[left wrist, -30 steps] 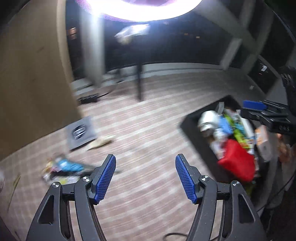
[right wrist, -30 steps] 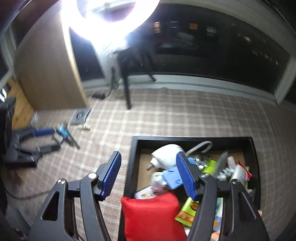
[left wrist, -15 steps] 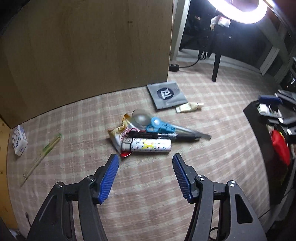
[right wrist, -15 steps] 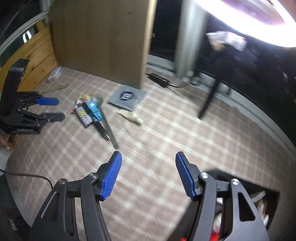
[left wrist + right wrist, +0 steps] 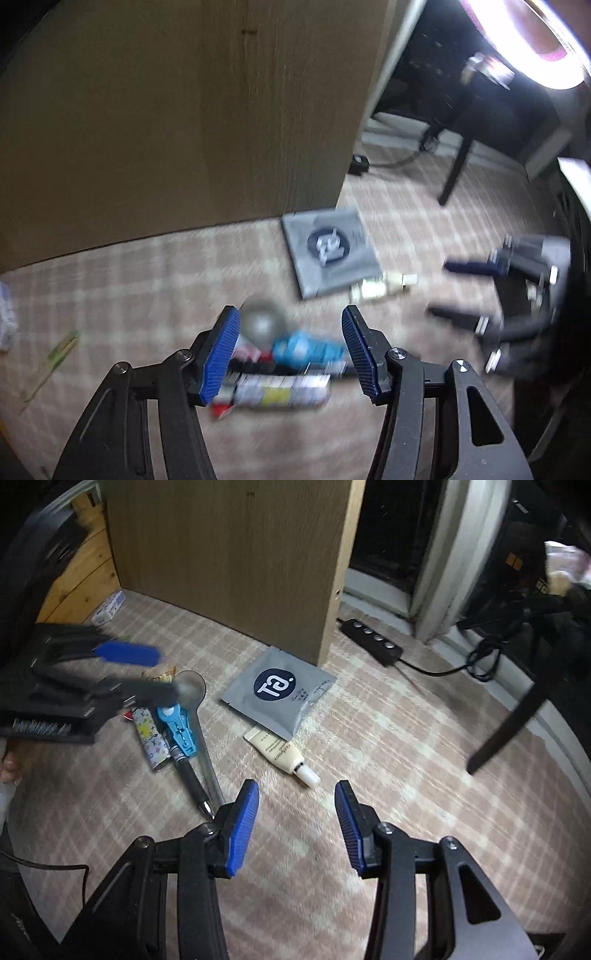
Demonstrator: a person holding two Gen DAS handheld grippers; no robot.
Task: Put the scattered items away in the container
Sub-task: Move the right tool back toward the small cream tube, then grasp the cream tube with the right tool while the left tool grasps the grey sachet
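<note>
Both tongs gaping, our right gripper lines up on the cream tube: light, squashy, slippery, so we'd pinch mid-body.

Plaid carpet: sachet, tube, pen

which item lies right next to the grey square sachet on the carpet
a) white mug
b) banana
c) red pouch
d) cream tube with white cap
d: in the right wrist view the cream tube lies against the lower edge of the grey sachet, white cap pointing away from it.
</note>
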